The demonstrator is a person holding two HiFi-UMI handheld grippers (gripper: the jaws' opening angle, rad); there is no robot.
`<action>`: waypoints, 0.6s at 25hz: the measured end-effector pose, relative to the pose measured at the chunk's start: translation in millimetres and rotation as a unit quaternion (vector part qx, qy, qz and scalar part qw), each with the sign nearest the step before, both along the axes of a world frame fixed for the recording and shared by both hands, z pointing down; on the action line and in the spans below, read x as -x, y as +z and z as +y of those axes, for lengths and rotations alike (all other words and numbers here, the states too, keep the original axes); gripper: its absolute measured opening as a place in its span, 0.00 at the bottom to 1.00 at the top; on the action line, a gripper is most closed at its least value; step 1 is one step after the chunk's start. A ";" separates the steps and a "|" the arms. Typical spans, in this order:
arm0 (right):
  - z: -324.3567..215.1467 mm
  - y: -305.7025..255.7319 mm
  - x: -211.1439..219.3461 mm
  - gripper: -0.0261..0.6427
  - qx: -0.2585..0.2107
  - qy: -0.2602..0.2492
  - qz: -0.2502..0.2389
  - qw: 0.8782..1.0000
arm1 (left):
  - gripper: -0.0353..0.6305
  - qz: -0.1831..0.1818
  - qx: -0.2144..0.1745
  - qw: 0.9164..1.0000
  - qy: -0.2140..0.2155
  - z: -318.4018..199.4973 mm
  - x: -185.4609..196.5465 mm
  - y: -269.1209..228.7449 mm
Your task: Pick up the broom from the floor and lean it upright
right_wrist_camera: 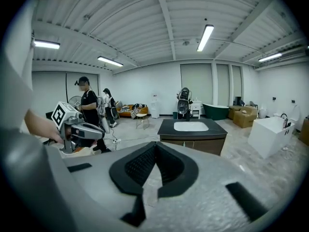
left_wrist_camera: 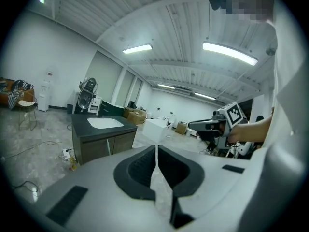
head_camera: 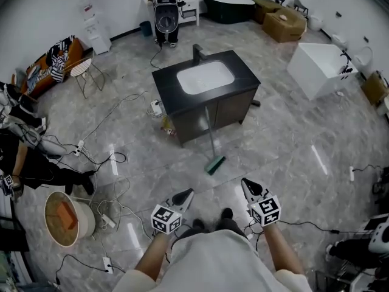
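Green-headed broom (head_camera: 210, 142) leans against dark sink cabinet (head_camera: 231, 109) (bristles on floor (head_camera: 285, 157))

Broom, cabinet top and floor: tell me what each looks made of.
Broom: thin grey handle, probably metal or plastic; green head, likely plastic.
Cabinet top: matte black, stone or laminate, can't tell which.
Floor: glossy grey veined tile with a marble look; ceiling lights glare off it.

Left tool (head_camera: 186, 194) and right tool (head_camera: 245, 184) point forward, jaws pressed together.
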State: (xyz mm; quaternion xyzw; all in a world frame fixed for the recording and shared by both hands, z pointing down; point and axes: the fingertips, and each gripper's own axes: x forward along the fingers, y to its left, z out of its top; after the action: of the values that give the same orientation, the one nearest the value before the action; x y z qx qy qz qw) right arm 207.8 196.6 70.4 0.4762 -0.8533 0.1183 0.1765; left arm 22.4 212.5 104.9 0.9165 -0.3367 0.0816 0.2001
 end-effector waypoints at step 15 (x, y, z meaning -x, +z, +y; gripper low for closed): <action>13.7 -44.5 -100.2 0.04 -0.035 0.011 -0.033 0.999 | 0.07 -0.018 -0.047 0.997 -0.059 -15.8 -37.3 -53.3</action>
State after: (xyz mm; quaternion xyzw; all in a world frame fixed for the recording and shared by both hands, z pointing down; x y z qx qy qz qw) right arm 308.0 210.3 25.9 0.4876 -0.8569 0.1059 0.1295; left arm 59.7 196.7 51.6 0.9016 -0.3975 0.0703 0.1555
